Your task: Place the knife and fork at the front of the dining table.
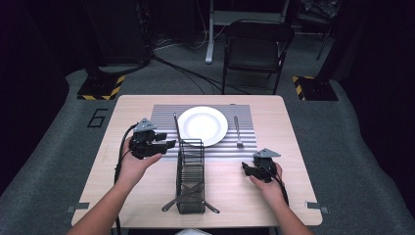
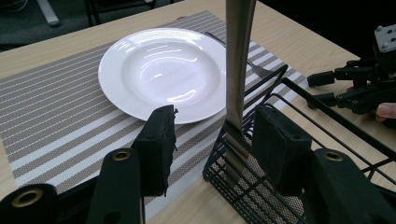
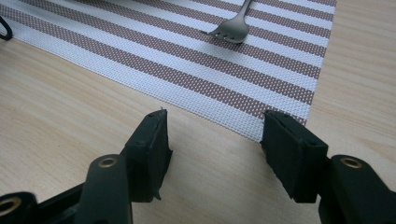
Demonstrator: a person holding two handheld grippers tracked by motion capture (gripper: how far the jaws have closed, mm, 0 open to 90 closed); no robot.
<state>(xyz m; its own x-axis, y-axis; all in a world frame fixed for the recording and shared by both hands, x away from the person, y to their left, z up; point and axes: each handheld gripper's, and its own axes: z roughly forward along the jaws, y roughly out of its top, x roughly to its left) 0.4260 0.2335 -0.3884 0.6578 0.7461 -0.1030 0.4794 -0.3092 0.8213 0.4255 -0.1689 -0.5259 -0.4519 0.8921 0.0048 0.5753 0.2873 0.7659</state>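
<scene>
Left gripper (image 1: pixel 164 145) sits at the far end of the black wire cutlery rack (image 1: pixel 191 176), and in its own view I see both jaws spread apart with nothing clamped. Between them stands a table knife (image 2: pixel 237 74), upright, its flat steel shaft rising out of the rack's end and out of the top of the view. It stands nearer the right-hand jaw than the left; I cannot tell whether that jaw touches it. In the high view the same knife (image 1: pixel 176 128) shows as a thin dark line leaning from the rack toward the placemat.

Right gripper (image 1: pixel 247 169) rests low over the bare counter (image 1: pixel 293 147), just off the near right corner of the placemat (image 1: pixel 244 147). I see its jaws wide apart and empty, the pads black, blocky and matte. The fork (image 1: pixel 237 131) lies flat on the mat ahead of it, right of the plate, well apart from the jaws, tines toward me.

The plate (image 1: pixel 202 125) is white, round, glossy, with a shallow well and a broad rim. The mat is woven, striped grey and white. The rack is long and narrow, of thin black wire with a mesh floor; more utensils (image 1: pixel 188 198) lie crossed at its near end. The counter is pale wood grain.
</scene>
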